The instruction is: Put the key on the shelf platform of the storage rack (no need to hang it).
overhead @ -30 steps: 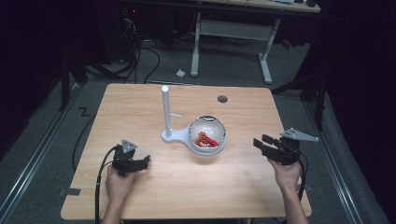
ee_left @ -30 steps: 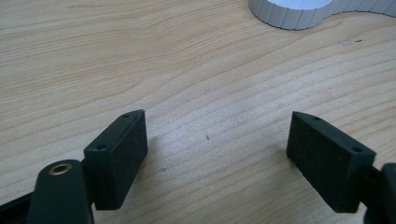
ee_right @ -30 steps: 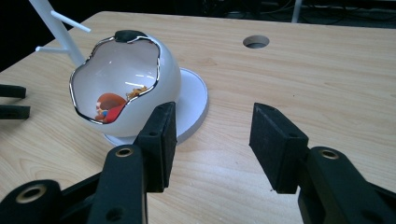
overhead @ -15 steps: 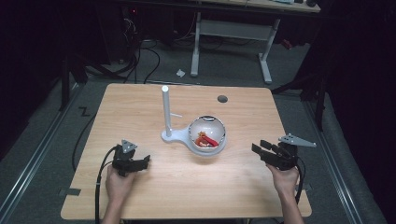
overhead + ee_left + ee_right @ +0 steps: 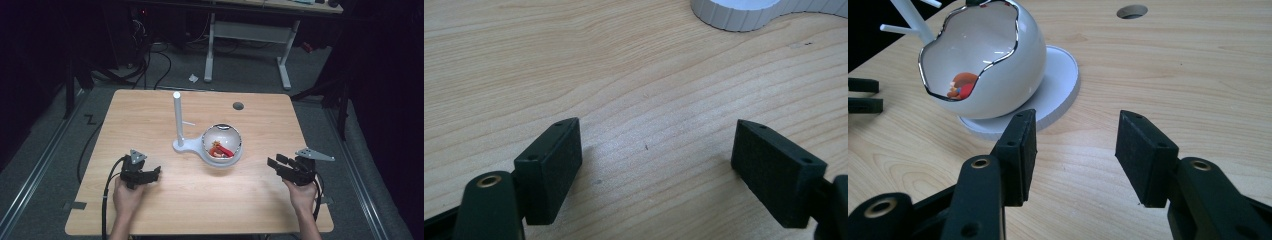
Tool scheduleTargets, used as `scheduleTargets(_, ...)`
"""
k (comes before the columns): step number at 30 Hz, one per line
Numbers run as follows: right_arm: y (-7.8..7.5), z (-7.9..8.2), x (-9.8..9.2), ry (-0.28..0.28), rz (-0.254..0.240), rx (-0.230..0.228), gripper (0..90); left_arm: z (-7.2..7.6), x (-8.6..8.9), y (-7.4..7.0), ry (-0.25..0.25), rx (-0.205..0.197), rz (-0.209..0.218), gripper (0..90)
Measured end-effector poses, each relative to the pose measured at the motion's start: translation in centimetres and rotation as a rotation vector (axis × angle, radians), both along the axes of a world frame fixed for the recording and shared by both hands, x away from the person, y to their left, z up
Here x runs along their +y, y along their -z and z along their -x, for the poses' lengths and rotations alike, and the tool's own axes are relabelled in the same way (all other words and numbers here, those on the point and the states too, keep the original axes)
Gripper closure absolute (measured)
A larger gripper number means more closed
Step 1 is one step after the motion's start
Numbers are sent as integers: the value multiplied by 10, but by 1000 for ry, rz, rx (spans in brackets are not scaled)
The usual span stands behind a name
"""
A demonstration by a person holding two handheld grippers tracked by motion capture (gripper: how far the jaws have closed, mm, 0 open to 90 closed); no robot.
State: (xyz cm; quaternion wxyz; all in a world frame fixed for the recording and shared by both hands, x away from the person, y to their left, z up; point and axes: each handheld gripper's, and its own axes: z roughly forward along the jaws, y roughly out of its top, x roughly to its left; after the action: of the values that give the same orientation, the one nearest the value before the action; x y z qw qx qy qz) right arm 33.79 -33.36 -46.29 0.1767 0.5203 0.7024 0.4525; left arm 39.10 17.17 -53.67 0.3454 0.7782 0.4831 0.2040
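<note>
Both tongs, left (image 5: 156,172) and right (image 5: 272,162), gape empty over the desk (image 5: 200,200). At frame centre sits a glossy bowl (image 5: 221,145) on its stand (image 5: 187,146): likely hard, slippery, fragile; best gripped at the rim.

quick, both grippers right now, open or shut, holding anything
Left gripper: open, nothing between its jaws, just bare table.
Right gripper: open, holding nothing, pointed toward the white bowl.
</note>
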Motion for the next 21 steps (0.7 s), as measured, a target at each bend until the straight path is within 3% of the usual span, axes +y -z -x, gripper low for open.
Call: scheduleTargets(21, 20, 2, 0, 19, 2, 30, 509, 0, 0, 0, 1, 0, -2, 208)
